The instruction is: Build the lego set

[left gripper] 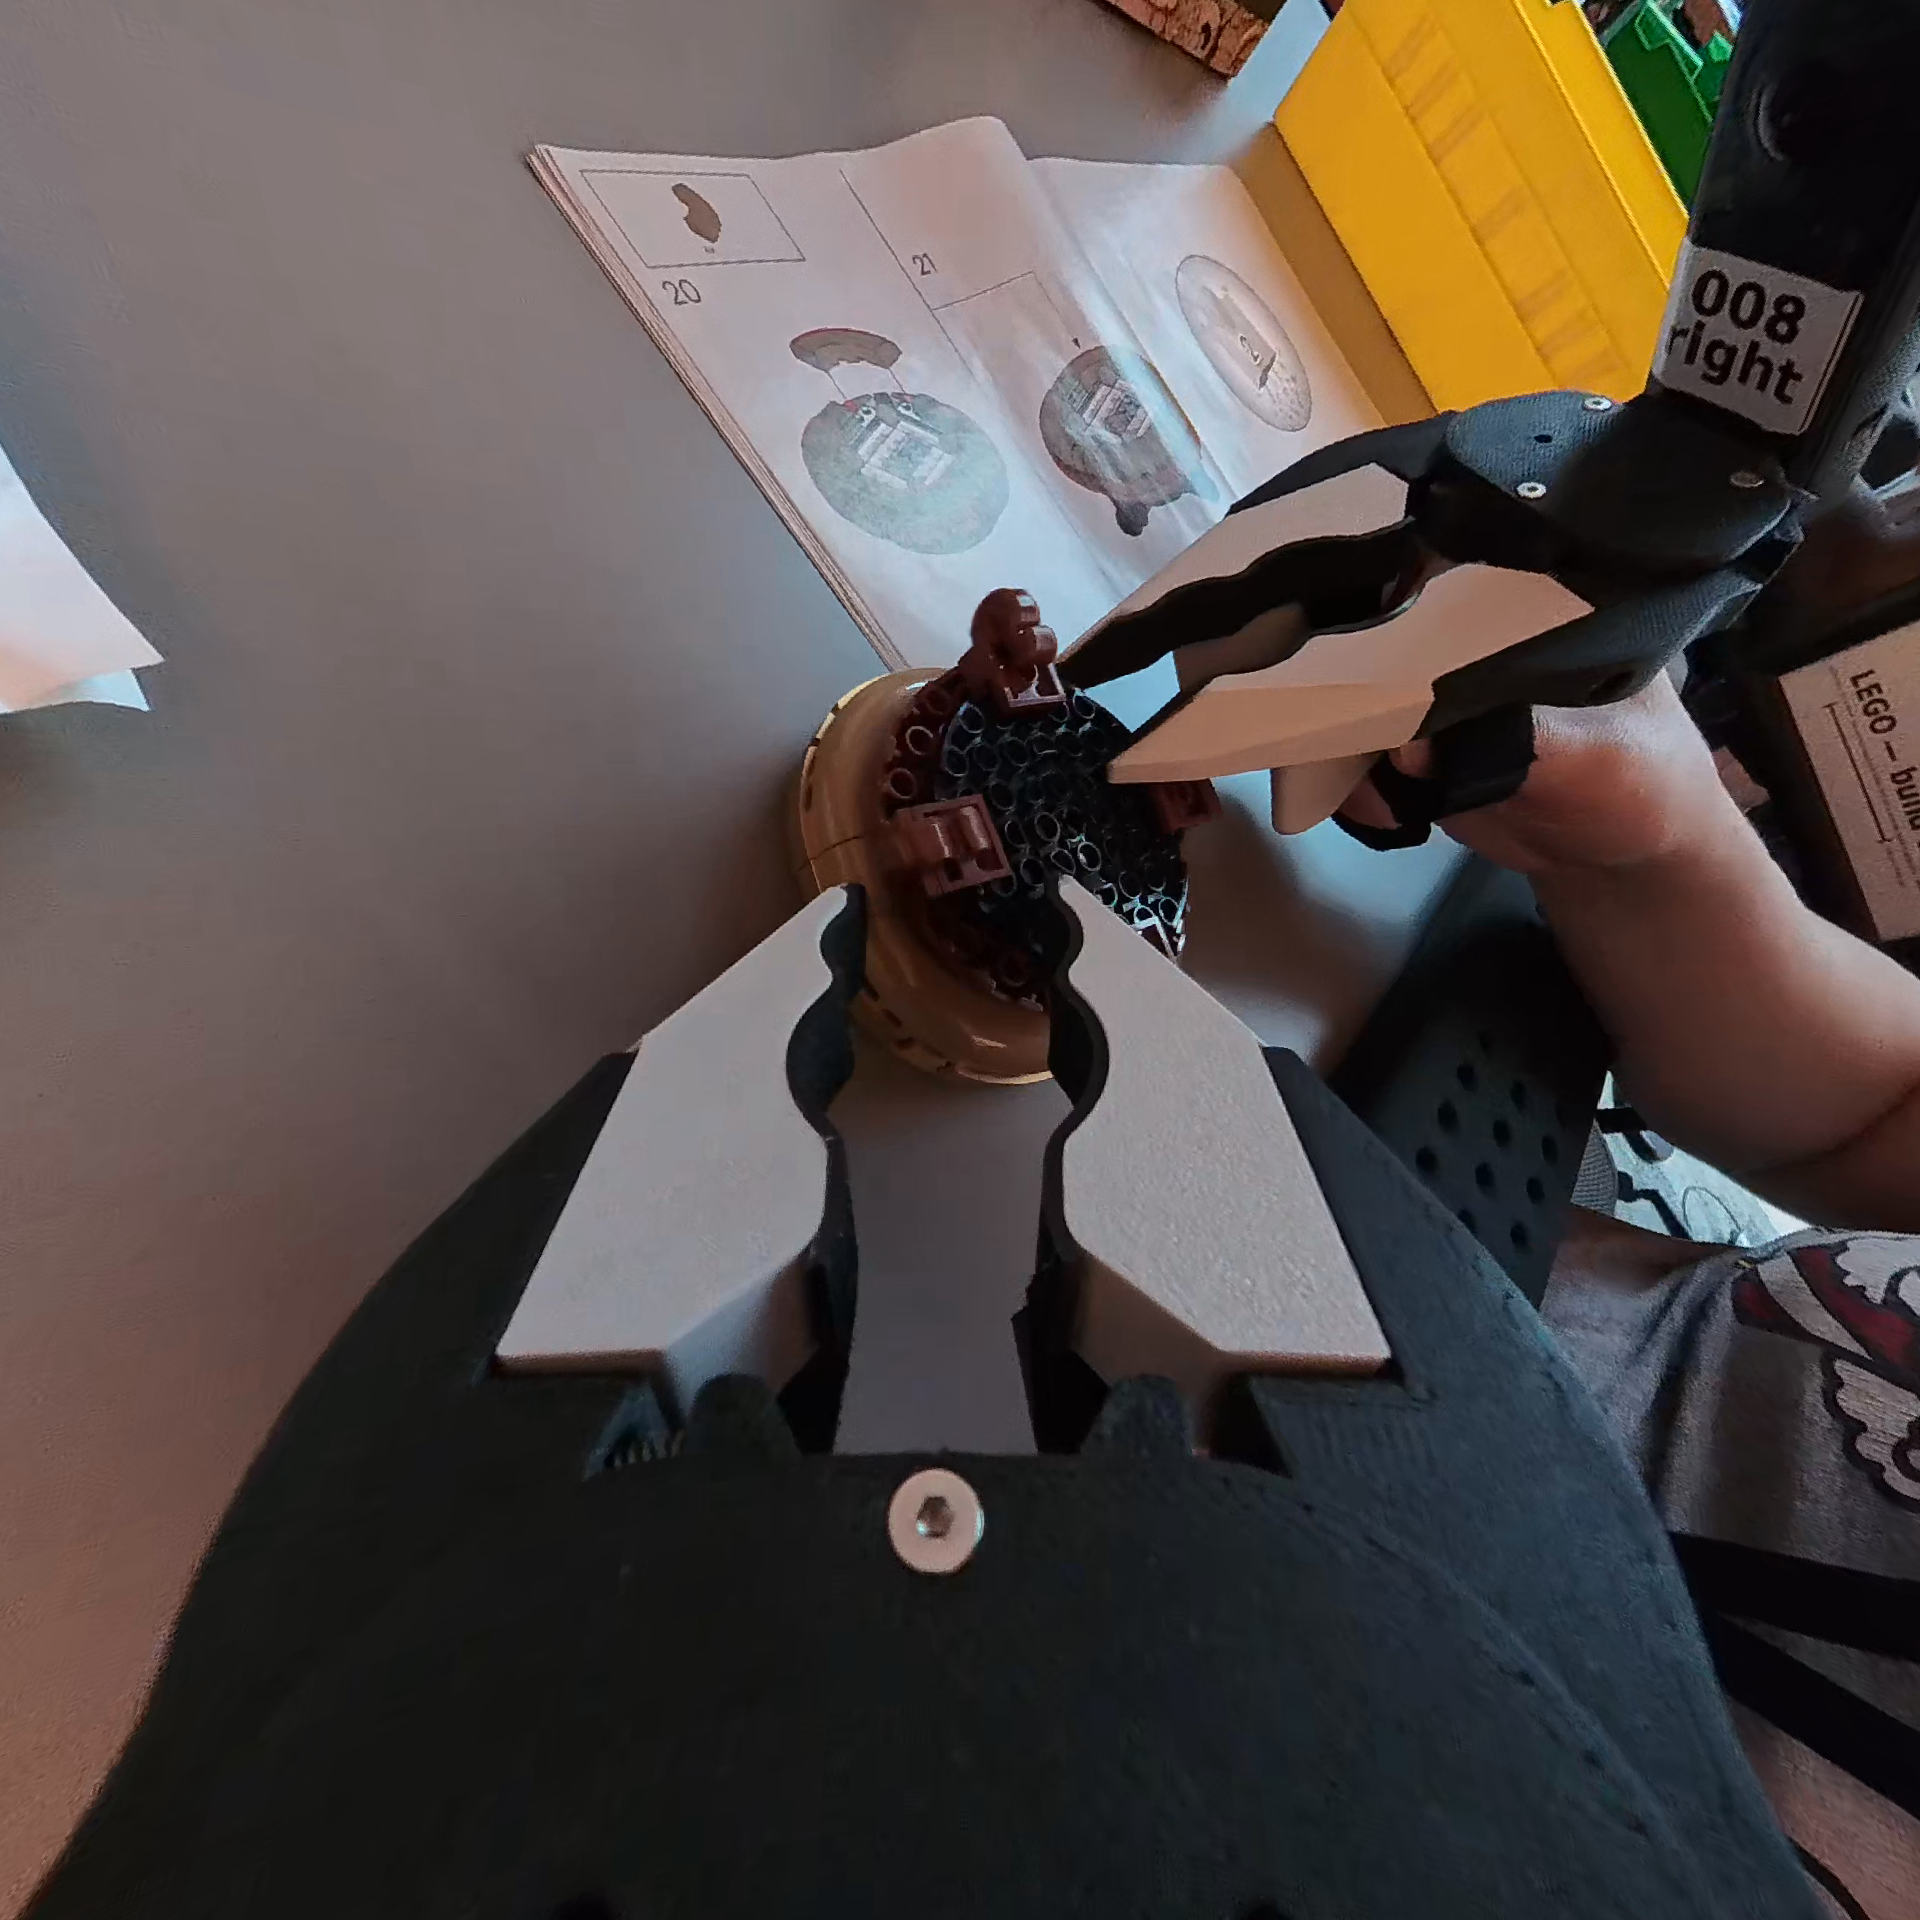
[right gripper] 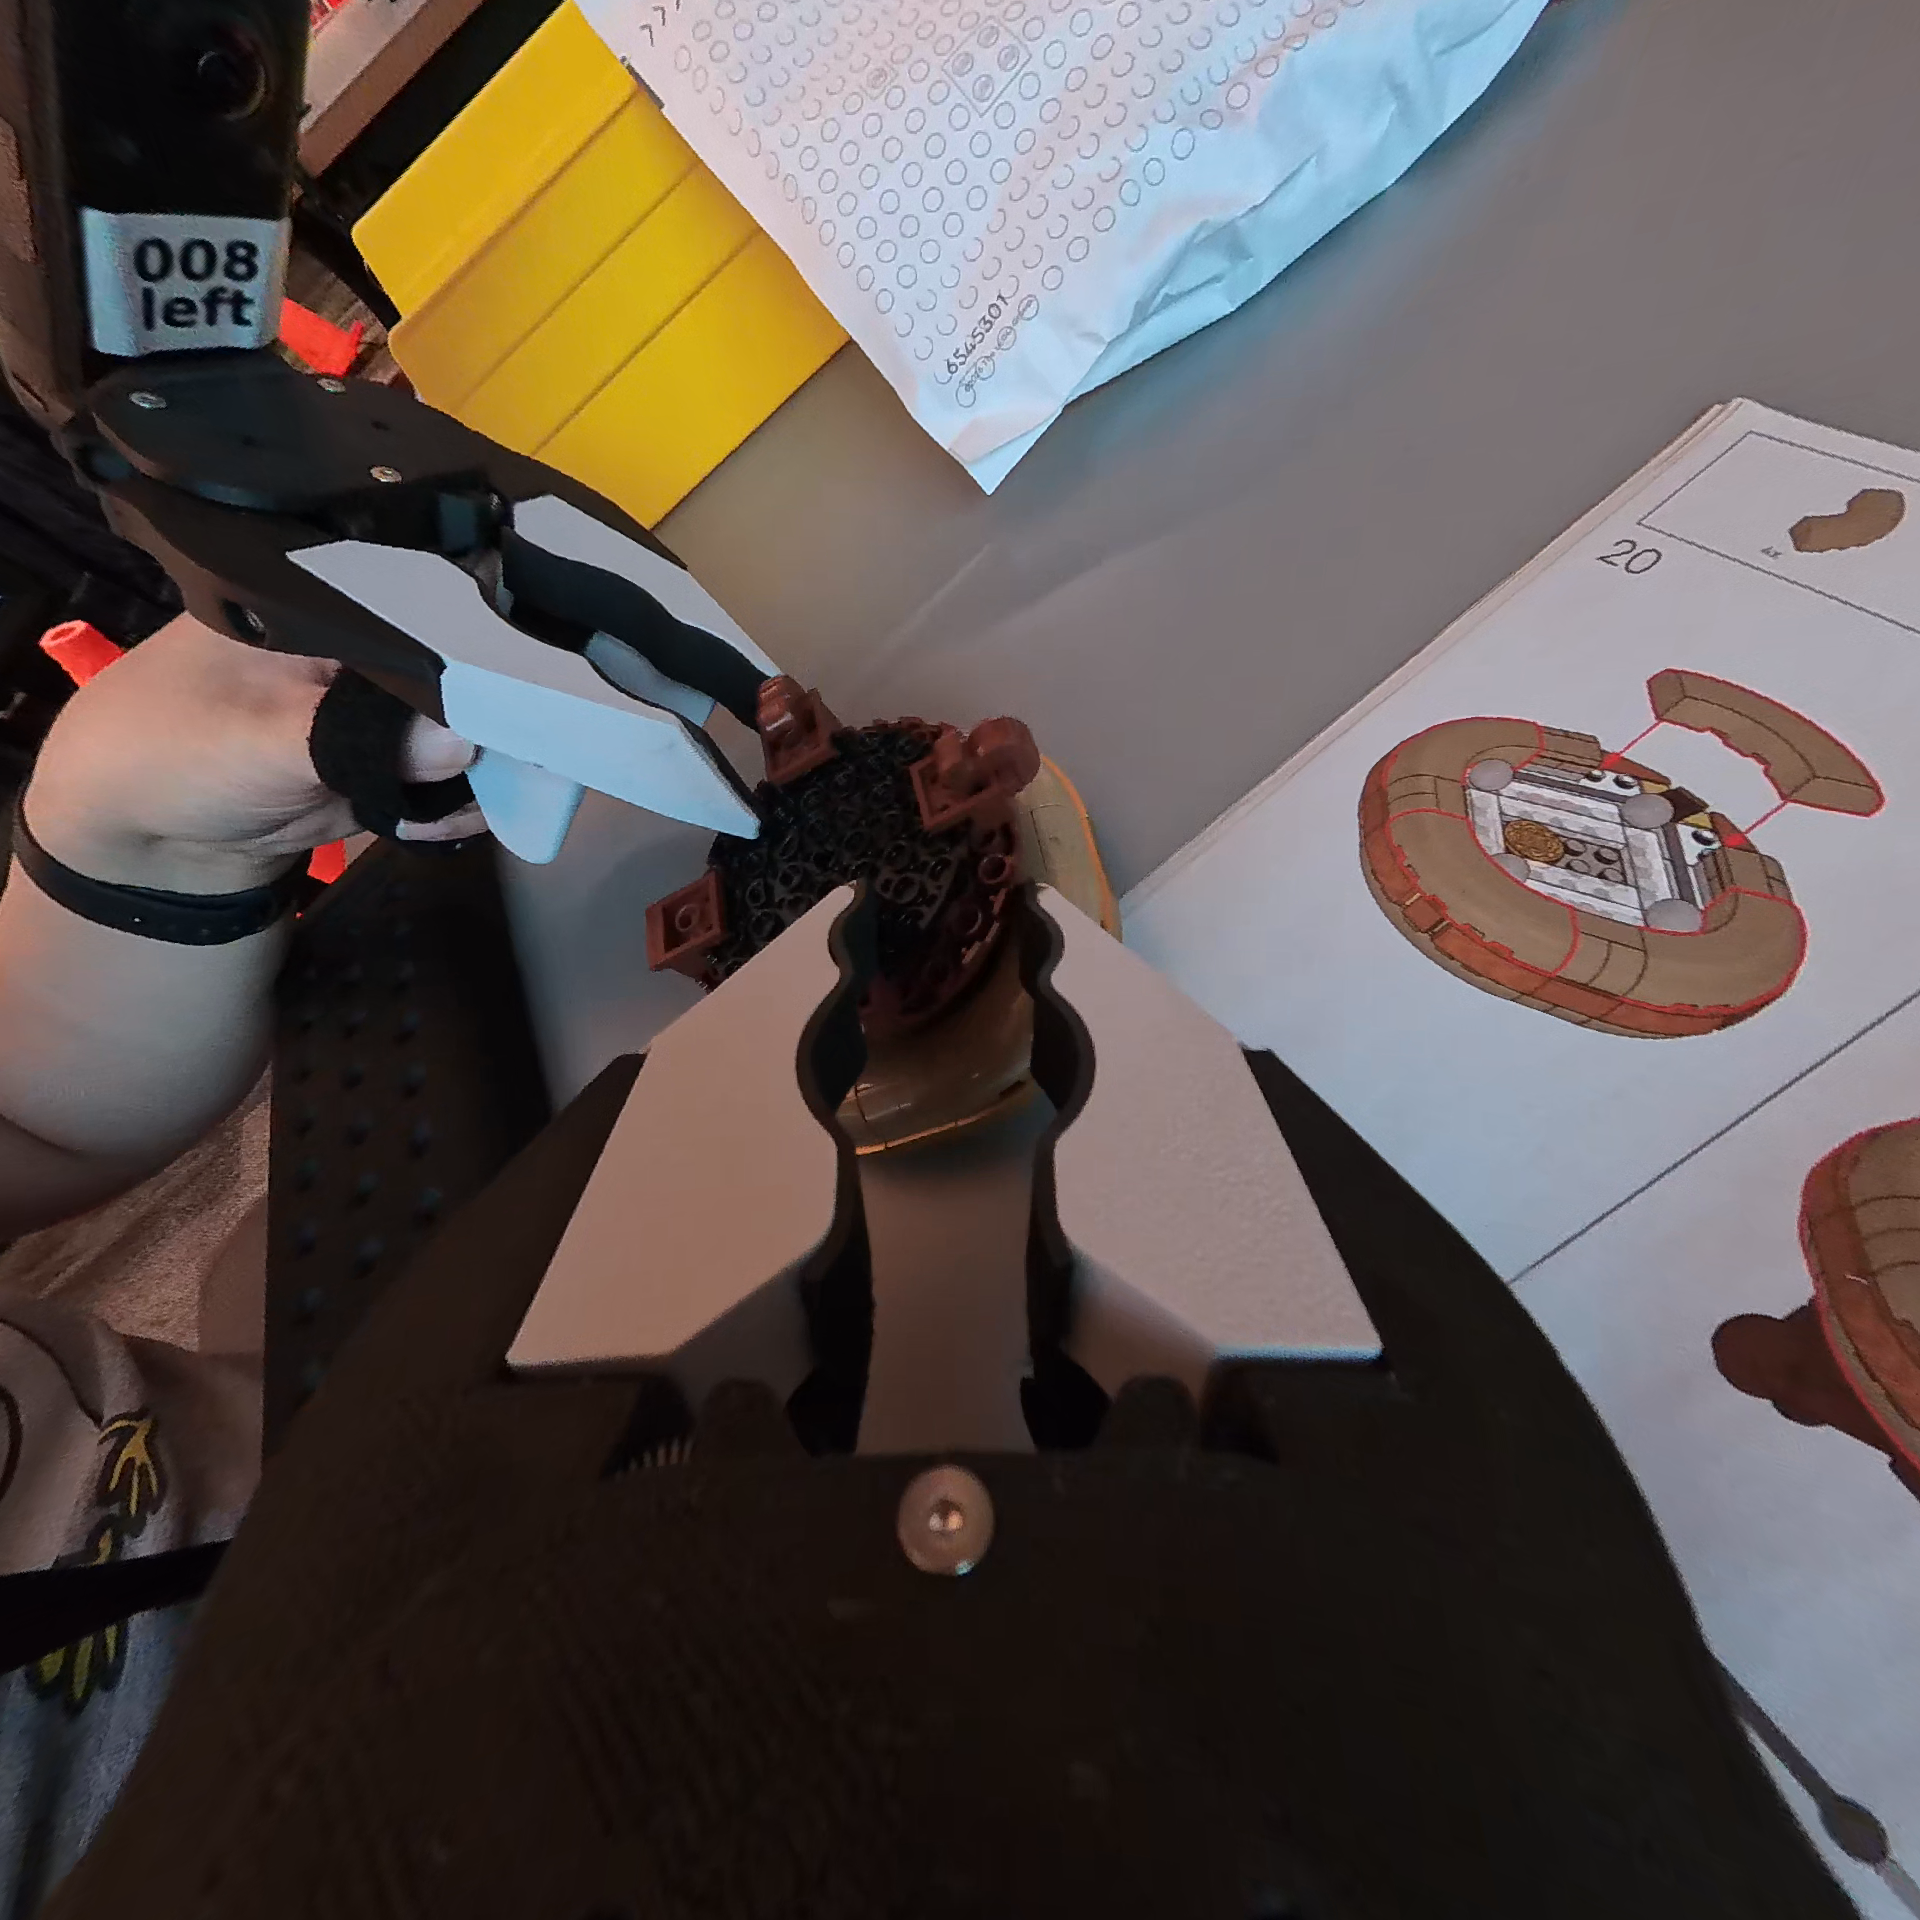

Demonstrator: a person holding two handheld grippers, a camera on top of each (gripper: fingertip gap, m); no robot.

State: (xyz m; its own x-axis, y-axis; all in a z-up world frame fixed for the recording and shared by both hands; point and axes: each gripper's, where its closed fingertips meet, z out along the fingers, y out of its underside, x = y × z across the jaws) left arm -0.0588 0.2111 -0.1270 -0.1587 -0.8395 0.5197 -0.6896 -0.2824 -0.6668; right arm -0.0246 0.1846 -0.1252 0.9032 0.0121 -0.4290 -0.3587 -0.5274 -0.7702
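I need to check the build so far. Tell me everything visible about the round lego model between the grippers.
The round lego model is a plastic disc tipped on edge, its black underside of open tubes facing the cameras. A tan curved rim rings it; reddish-brown brackets stick out, one carrying a rounded foot. The left gripper and right gripper both clamp its edge above the grey table.

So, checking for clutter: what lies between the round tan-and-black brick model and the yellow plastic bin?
The open white instruction booklet lies there, seen in the left wrist view.

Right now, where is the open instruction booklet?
The instruction booklet lies flat on the grey table, just beyond the round lego model, beside the yellow box.
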